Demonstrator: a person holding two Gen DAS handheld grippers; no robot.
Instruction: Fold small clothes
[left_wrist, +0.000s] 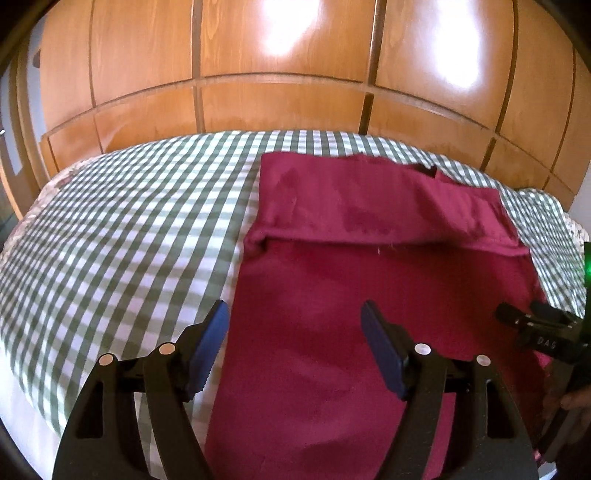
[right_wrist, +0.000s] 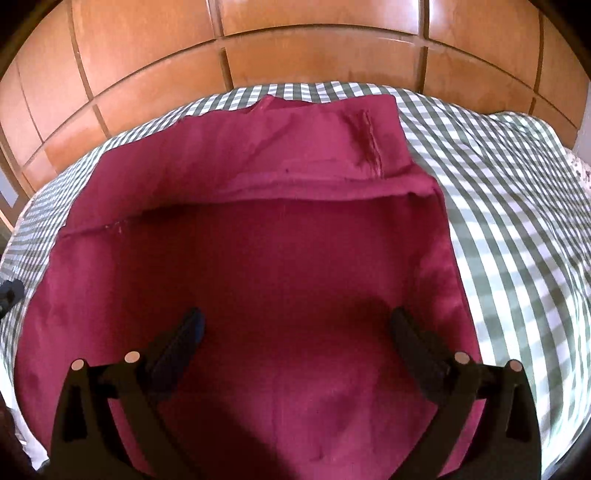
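Both grippers stand spread with nothing between their pads. Left gripper (left_wrist: 293, 317) hangs over the left edge of the garment (left_wrist: 369, 295): its left pad (left_wrist: 210, 343) is above the sheet (left_wrist: 110, 229), its right pad (left_wrist: 380, 347) above the red cloth. Right gripper (right_wrist: 295, 325) is spread very wide over the middle of the garment (right_wrist: 280, 266), both fingers above red cloth, neither pinching a fold. In the left wrist view the right gripper (left_wrist: 532, 325) shows at the right border, near the garment's right edge, with part of a hand (left_wrist: 576, 398) below it. In the right wrist view a dark tip of the left gripper (right_wrist: 9, 291) shows at the left border.

The garment is dark red and lies flat on the green-and-white checked sheet (right_wrist: 517, 221) of a bed. Its far part is folded back toward the camera, making a doubled band across the cloth with a raised fold line. A stitched seam (right_wrist: 369, 144) runs across that band in the right wrist view. Behind the bed stands a wardrobe (left_wrist: 258, 74) of glossy wooden panels.
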